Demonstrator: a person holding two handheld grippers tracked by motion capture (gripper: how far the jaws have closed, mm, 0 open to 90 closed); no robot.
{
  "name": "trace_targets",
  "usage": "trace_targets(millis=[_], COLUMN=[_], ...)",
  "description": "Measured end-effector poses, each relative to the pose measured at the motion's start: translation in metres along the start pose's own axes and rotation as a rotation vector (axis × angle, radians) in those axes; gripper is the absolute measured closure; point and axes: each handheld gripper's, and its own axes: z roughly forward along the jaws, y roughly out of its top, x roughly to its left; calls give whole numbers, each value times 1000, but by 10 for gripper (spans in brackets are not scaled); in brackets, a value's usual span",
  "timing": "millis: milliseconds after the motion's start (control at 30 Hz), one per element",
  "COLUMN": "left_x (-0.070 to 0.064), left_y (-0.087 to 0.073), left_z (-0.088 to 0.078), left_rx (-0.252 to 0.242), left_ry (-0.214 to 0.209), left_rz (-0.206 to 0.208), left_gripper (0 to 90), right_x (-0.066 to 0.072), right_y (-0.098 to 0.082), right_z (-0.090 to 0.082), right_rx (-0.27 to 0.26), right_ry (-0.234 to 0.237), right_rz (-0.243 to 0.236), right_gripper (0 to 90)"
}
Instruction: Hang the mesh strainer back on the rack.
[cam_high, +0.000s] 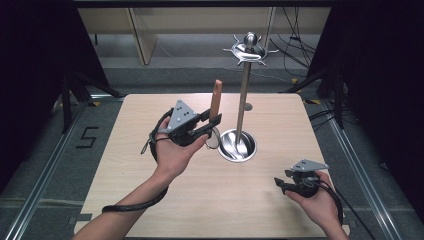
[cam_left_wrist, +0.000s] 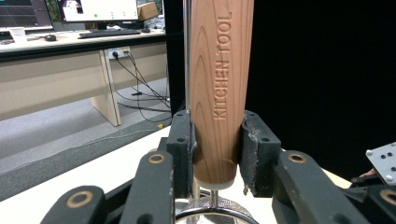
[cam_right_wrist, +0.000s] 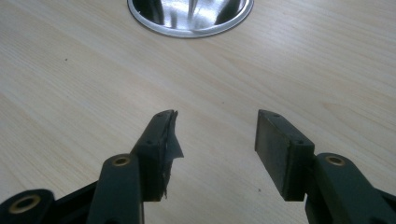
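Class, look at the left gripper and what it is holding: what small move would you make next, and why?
Probably lift the strainer up toward the hooks atop the metal stand. The left gripper is shut on its wooden handle, upright beside the pole, while the right gripper rests open and empty over the table.

My worktop (cam_high: 150, 200) is pale matt wood grain. The tool's handle (cam_left_wrist: 219, 70) is smooth reddish wood, letters engraved. The stand (cam_high: 243, 100) is glossy polished metal. My left hand-held gripper (cam_left_wrist: 215, 144) wears matt black plastic with rough pads (cam_left_wrist: 250, 140).
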Motion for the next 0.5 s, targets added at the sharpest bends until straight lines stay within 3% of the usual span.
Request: trace_targets(millis=[100, 333, 433, 500], left_x=[-1, -2, -2, -3], left_y=[1, 4, 5, 6], left_z=[2, 4, 6, 8], left_rx=[-4, -9, -12, -13], left_ry=[4, 20, 31, 37], left_rz=[2, 10, 14, 21], left_gripper=[677, 677, 677, 677], right_x=[-2, -1, -2, 0], right_y=[0, 1, 0, 1], right_z=[1, 0, 1, 0], right_rx=[-11, 0, -10, -2], right_ry=[-2, 2, -2, 3], right_rz=[-29, -9, -31, -4], right_gripper=[486, 486, 486, 486])
